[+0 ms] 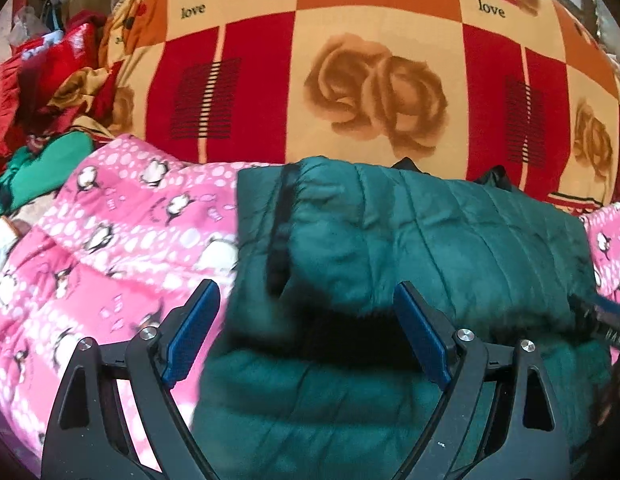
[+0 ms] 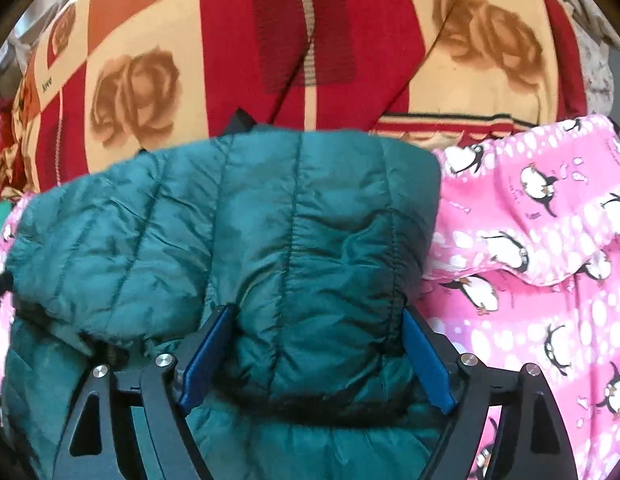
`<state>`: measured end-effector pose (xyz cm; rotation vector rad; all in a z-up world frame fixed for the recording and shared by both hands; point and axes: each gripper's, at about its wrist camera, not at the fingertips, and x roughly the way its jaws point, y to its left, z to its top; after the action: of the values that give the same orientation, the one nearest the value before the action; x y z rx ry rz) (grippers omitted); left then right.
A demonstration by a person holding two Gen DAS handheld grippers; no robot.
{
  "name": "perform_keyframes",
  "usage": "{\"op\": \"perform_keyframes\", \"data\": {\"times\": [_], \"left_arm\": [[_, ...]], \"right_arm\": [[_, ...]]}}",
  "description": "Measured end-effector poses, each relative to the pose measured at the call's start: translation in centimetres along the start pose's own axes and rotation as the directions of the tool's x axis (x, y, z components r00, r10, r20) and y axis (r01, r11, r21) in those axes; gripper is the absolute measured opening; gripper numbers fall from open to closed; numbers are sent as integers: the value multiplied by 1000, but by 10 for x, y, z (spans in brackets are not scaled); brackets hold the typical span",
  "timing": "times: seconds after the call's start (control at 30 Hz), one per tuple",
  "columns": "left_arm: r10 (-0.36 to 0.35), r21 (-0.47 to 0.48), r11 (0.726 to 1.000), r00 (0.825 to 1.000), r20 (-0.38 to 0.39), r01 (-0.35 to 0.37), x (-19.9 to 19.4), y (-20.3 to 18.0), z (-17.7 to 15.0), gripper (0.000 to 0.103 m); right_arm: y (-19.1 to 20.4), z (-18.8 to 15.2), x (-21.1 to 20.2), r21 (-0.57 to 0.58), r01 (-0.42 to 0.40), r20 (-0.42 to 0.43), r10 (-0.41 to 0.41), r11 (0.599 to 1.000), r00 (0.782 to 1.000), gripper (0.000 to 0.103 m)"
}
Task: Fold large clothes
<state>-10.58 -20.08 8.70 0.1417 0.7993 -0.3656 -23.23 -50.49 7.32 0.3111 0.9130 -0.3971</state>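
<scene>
A dark green quilted puffer jacket [image 1: 430, 240] lies folded on a pink penguin-print blanket [image 1: 121, 232]. My left gripper [image 1: 305, 300] stands open, wide, above the jacket's left edge, and its blue pads [image 1: 189, 340] touch no fabric. In the right wrist view the jacket [image 2: 189, 232] fills the middle, its top layer folded toward me. My right gripper [image 2: 316, 316] is open, with that puffy folded layer lying between its fingers [image 2: 426, 360]. A dark piece with a blue tip at the left view's right edge looks like the right gripper's finger [image 1: 602, 316].
A red, orange and cream blanket with rose prints [image 1: 370, 88] covers the bed behind the jacket. A heap of red and green clothes [image 1: 41, 100] lies at the far left. The pink blanket [image 2: 530, 260] also spreads to the jacket's right.
</scene>
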Motion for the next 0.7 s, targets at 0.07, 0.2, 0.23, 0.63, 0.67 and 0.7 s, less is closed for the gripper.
{"op": "perform_keyframes", "data": {"times": [0.07, 0.2, 0.23, 0.63, 0.67, 0.7], "left_arm": [[0, 4, 1000, 1000, 4, 0, -13, 6, -7, 89], [-5, 17, 1000, 1000, 19, 5, -36, 17, -24, 89], [-3, 17, 1000, 1000, 21, 3, -42, 20, -29, 89], [22, 50, 999, 1000, 11, -22, -84, 36, -82, 89], [23, 52, 998, 1000, 11, -23, -87, 36, -85, 89], [24, 54, 998, 1000, 11, -24, -90, 37, -89, 89]], "right_arm": [[0, -6, -19, -7, -26, 24, 26, 1000, 999, 82], [-4, -23, -57, -21, -54, 36, 55, 998, 998, 82], [-5, -29, -64, -20, -64, 34, 64, 998, 997, 82], [-19, -104, -105, -19, -77, -13, 77, 997, 997, 82], [-18, -109, -107, -18, -79, -17, 78, 997, 997, 82], [-18, -113, -109, -18, -83, -22, 82, 996, 996, 82]]}}
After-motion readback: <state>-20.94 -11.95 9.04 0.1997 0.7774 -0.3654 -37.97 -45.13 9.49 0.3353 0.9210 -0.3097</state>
